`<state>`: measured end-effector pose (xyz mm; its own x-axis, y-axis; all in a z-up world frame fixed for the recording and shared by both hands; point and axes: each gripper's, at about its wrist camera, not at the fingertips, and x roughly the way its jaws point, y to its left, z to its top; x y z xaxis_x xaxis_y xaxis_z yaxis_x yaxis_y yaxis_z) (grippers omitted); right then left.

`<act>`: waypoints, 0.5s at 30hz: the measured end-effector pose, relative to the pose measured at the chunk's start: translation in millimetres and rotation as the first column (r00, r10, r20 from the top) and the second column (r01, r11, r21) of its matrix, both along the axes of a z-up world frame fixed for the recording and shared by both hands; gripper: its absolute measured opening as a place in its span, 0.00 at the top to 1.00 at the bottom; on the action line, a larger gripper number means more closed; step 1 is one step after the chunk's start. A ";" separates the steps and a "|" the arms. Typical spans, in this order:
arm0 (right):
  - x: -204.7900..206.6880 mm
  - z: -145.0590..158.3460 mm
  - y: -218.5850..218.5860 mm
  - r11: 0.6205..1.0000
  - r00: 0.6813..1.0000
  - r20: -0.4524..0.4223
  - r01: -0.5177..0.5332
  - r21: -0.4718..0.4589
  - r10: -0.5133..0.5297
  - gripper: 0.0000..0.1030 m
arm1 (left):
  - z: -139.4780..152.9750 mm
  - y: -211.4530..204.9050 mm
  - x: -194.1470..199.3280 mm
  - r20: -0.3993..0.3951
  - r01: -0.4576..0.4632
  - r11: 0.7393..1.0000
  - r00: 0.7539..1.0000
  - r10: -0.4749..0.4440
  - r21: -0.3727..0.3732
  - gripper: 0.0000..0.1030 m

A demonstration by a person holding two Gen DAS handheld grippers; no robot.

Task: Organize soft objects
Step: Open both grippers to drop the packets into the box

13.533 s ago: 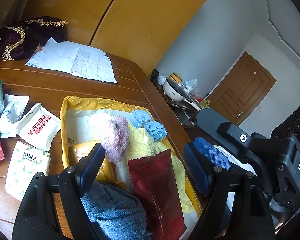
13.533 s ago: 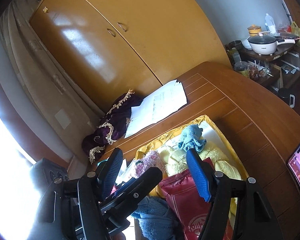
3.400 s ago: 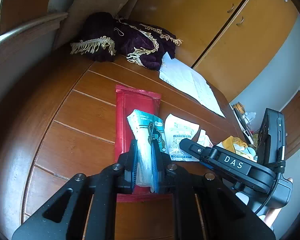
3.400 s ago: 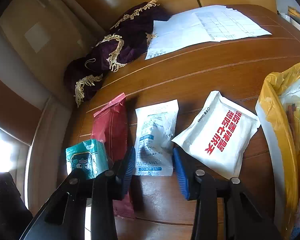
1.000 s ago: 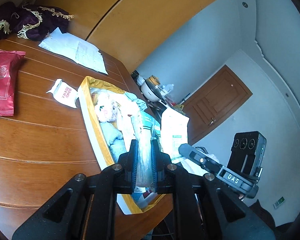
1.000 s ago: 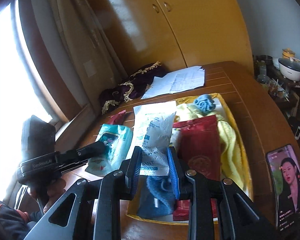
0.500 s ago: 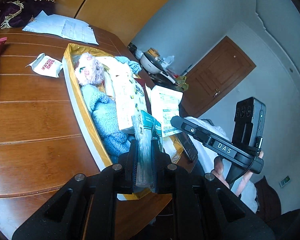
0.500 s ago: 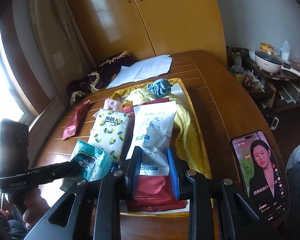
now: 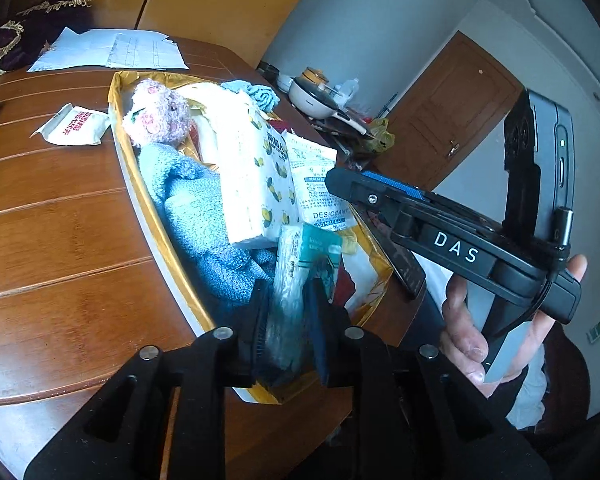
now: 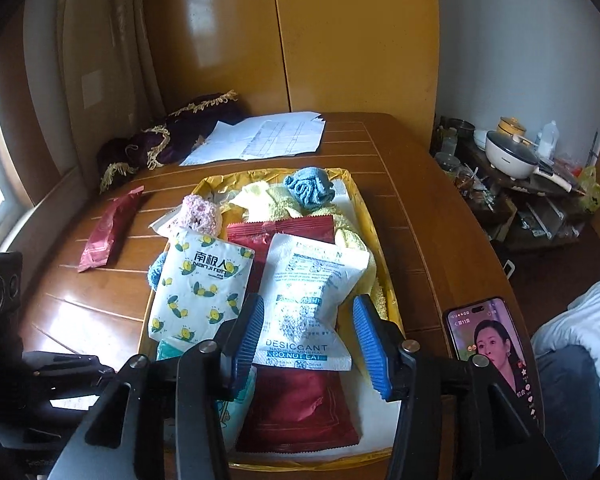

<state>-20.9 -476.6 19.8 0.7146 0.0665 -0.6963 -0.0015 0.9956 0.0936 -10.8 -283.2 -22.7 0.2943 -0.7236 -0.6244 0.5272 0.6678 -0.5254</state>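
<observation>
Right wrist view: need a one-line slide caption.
Open right gripper above the white desiccant pack lying in the yellow tray of soft items.

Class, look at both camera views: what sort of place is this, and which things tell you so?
Most likely a room in a home. A wooden table stands before a yellow wardrobe, and a side shelf holds an electric cooking pot and jars.
</observation>
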 end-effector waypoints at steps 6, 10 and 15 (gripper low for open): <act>-10.5 19.0 3.3 0.997 0.996 0.093 -0.019 0.070 0.012 0.47 | 16.0 41.1 1.8 0.068 -0.073 0.984 0.994 0.085 -0.164 0.40; -13.6 30.8 15.5 0.987 0.987 0.148 -0.085 0.140 0.064 0.41 | 29.8 75.8 12.4 0.139 -0.213 0.962 0.962 0.237 -0.169 0.33; -7.7 34.6 46.3 0.959 0.972 0.165 -0.198 0.202 0.166 0.37 | 29.7 140.9 42.5 0.095 -0.457 0.881 0.878 0.468 -0.122 0.33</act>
